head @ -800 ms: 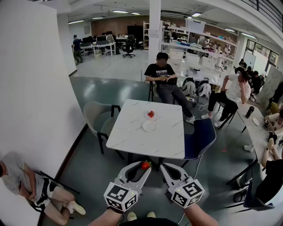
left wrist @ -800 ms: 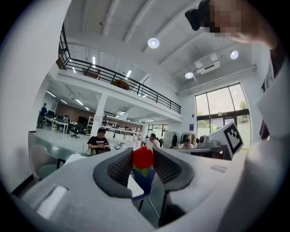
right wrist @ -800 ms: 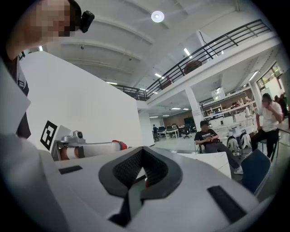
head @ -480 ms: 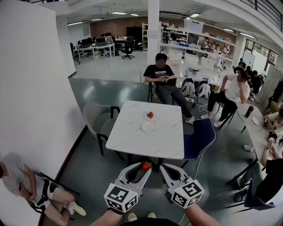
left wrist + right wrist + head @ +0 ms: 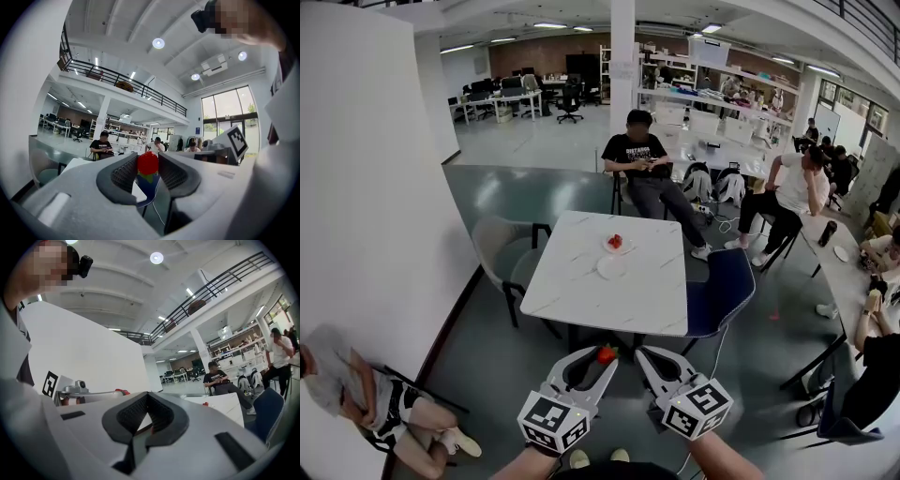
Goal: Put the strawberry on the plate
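Observation:
A red strawberry (image 5: 607, 353) with a green cap sits pinched between the tips of my left gripper (image 5: 603, 357), which is shut on it and held level in the air short of the near edge of the white marble table (image 5: 581, 298). The left gripper view shows the same strawberry (image 5: 147, 163) between the ribbed pads (image 5: 125, 172). An empty white plate (image 5: 610, 268) lies mid-table. Just beyond it a second plate (image 5: 617, 249) carries another strawberry (image 5: 615, 242). My right gripper (image 5: 643, 357) hangs beside the left one, tips together (image 5: 147, 397), nothing in it.
A grey armchair (image 5: 502, 246) stands at the table's left and a blue chair (image 5: 724, 291) at its right. One person sits on a chair (image 5: 642, 169) behind the table, another on the floor (image 5: 356, 389) by the white wall. Desks with seated people fill the right side.
The table and its plates have drifted slightly left in the head view. Both grippers keep the same pose, and the strawberry stays between the left jaws.

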A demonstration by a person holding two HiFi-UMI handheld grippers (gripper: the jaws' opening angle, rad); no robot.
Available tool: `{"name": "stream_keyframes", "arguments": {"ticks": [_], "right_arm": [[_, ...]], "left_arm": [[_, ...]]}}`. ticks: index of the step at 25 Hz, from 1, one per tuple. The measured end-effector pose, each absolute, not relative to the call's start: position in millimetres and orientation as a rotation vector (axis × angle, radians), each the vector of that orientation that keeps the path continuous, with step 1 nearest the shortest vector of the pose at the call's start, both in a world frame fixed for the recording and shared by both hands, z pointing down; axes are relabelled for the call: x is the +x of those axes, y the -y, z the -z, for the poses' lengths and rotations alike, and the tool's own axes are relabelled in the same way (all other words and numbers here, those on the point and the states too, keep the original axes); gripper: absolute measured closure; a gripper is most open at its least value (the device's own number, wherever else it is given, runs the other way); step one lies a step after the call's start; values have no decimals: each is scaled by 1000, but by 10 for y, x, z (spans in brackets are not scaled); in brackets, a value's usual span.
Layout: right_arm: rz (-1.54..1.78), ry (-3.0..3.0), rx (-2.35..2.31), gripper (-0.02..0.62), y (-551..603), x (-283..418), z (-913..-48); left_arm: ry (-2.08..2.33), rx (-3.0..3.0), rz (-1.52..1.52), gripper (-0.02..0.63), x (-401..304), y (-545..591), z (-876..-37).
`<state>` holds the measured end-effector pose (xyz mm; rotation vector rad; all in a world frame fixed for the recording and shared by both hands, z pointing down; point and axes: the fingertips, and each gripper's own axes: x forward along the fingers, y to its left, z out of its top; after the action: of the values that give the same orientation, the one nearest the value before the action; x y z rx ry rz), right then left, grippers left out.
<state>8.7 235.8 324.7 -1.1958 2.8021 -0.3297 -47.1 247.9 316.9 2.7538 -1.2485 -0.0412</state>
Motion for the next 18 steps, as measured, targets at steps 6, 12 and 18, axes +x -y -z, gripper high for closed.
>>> {"name": "stream_keyframes", "arguments": {"ticks": [6,12,18], "right_arm": [[328,-2797,-1172,592,-2315,232,-3244],[330,-2795,-1149,592,-2278,431,-3261],[333,-2798,-1133,592,-2235,525,-3247]], "left_arm": [[1261,2754,18,476,-316,-2427,-3174],[1286,2752,1,476,-135,-2392,-3201],[1310,2744,-12,476,-67,-2347,-3191]]}}
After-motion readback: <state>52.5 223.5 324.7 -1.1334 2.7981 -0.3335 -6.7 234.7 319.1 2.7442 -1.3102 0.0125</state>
